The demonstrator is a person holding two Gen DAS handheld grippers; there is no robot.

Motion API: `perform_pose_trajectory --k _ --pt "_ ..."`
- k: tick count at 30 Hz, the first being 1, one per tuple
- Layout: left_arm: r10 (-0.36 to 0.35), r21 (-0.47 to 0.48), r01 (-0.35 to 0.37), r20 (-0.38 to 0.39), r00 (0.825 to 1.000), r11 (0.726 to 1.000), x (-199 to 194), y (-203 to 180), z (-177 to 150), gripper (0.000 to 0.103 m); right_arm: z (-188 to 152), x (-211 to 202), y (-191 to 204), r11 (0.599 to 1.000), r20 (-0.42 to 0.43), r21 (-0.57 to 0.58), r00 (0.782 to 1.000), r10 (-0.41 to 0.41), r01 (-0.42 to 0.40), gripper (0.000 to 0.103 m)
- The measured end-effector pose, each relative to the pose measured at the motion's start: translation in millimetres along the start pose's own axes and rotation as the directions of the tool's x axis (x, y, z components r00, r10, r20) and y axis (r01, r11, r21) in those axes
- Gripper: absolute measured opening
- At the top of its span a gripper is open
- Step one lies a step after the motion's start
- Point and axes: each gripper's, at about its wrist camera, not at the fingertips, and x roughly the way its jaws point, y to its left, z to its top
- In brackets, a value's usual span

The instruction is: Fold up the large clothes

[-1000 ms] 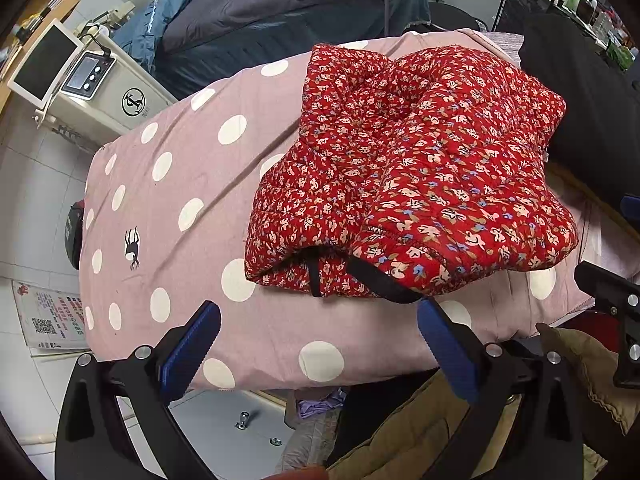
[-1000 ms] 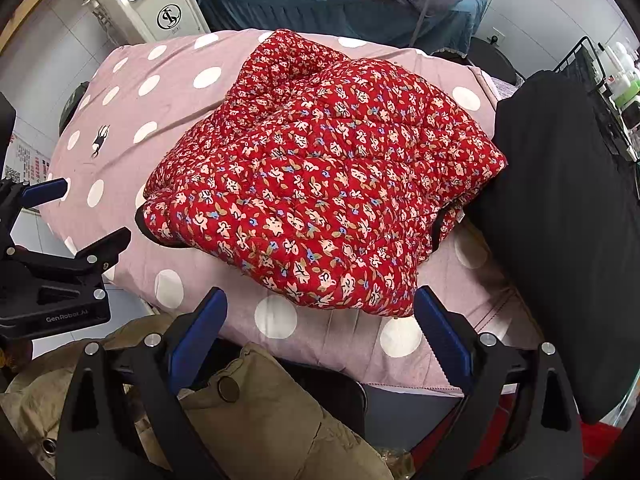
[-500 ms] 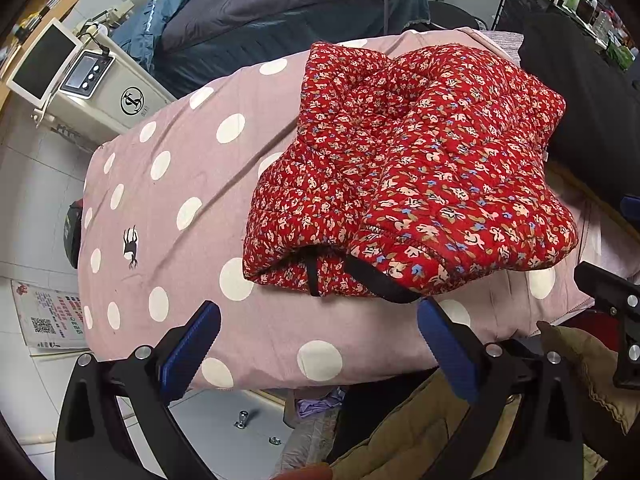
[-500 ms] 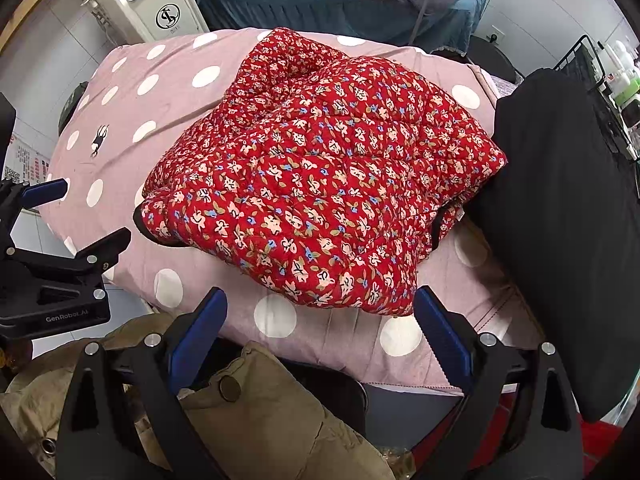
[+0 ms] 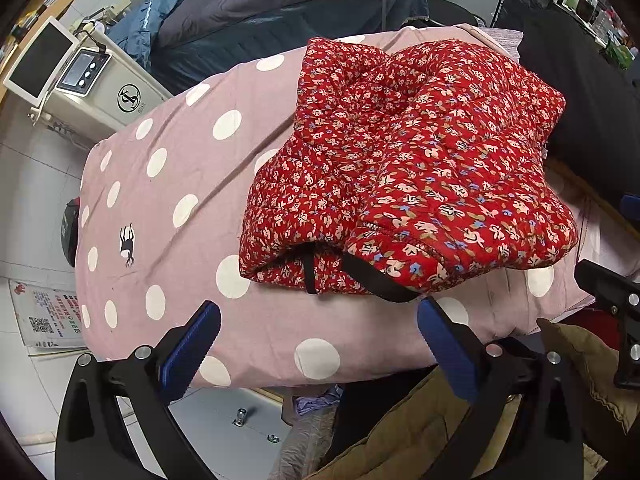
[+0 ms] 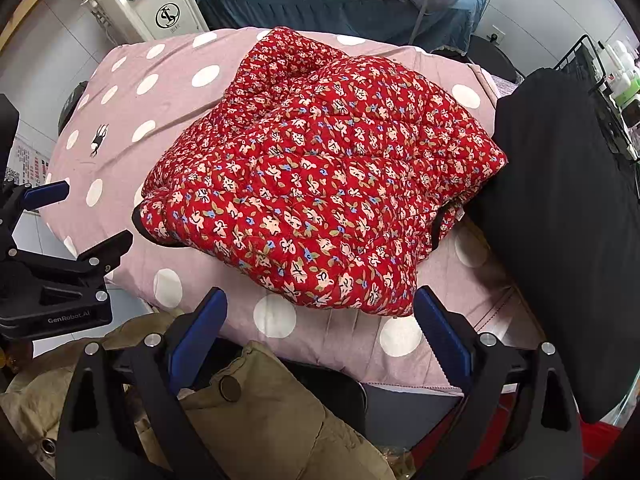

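A red quilted jacket with a small flower print [image 5: 408, 168] lies folded in a thick bundle on a pink table cover with white dots [image 5: 184, 184]; black trim shows at its near edge. It also shows in the right wrist view [image 6: 320, 184]. My left gripper [image 5: 318, 334] is open and empty, just short of the table's near edge, in front of the jacket. My right gripper [image 6: 320, 322] is open and empty, close to the jacket's near edge. The left gripper also shows at the left of the right wrist view [image 6: 60, 216].
A black garment [image 6: 560, 208] lies at the table's right side. A khaki garment [image 6: 248, 420] sits below the near edge. A white machine with a screen [image 5: 84, 80] stands at far left, a bed with dark bedding [image 5: 280, 4] behind, and a wire rack [image 6: 600, 68] at far right.
Almost nothing differs. Both views have shifted very slightly; the jacket lies in the same folded bundle and both grippers stay open and empty.
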Motion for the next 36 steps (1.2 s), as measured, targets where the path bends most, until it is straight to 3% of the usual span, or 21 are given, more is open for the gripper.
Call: perform_pose_trajectory --k 36 --pt "-0.014 0.000 0.014 -0.004 1.000 1.000 3.1 2.5 2.7 0.097 2.2 3.3 0.2 1.000 -0.005 0.001 1.000 0.001 -0.001 0.093"
